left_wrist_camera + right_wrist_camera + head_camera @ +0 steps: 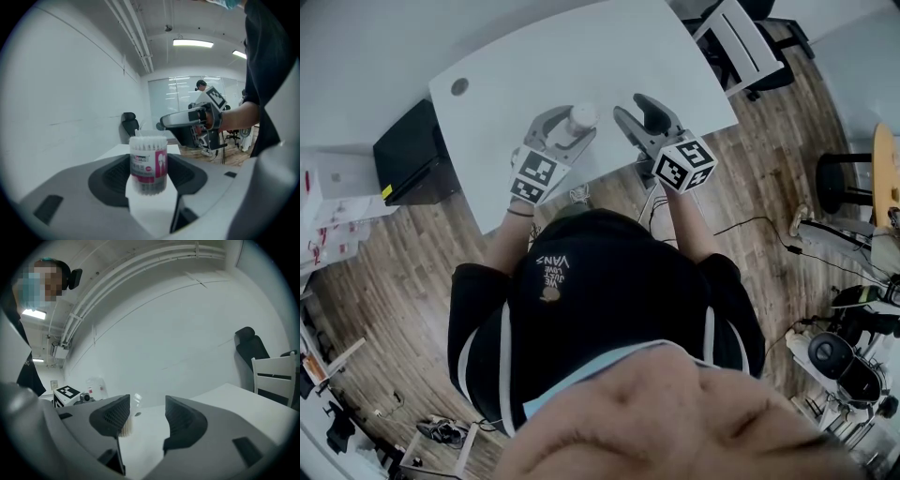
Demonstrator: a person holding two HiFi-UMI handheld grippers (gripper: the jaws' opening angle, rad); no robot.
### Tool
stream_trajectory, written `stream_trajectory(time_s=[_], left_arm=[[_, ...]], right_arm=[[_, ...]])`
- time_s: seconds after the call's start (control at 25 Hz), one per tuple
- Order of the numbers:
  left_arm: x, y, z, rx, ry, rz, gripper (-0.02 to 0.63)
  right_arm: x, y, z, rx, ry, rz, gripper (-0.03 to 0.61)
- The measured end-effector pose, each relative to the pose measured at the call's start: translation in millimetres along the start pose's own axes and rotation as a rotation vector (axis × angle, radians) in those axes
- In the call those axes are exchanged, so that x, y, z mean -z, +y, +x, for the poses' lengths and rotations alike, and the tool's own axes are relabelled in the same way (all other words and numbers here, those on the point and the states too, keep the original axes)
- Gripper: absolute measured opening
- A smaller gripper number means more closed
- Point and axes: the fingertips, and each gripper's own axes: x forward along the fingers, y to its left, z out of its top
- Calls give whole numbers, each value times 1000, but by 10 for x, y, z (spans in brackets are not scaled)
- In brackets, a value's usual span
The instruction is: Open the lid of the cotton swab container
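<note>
Clamping the cotton swab container [148,165] between the pads of the left gripper [574,129], closed onto both its sides. Standing upright on the white table [609,47], toward 12 o'clock in the head view. Further along, at 3 o'clock of the container, holding the right gripper [146,416] with jaws moderately apart and nothing between them. Showing only a sliver of the container past its 9 o'clock jaw.

Could tip or skid the container by tugging the lid [148,138] sideways instead of straight up. Could dent the thin wall by squeezing harder. Could scatter the contents if the cap pops off with a jerk.

Packed with cotton swabs [148,146] standing on end, tips up, nearly to the rim. Seemingly capped by a clear lid, though hard to confirm through the lens distortion.
</note>
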Motion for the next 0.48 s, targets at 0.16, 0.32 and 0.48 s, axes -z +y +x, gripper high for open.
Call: stream_trajectory(time_s=[0.16,0.32,0.48], left_arm=[[-28,2,9,0,-7,-5,255],[-42,27,30,-8,-15,-16,255],[-55,76,21,-28,-22,-38,255]], right_arm=[[-6,2,4,-1,-2,2,244],[-31,8,17,-7,-14,-4,244],[-58,-10,-6,5,-28,-23,244]])
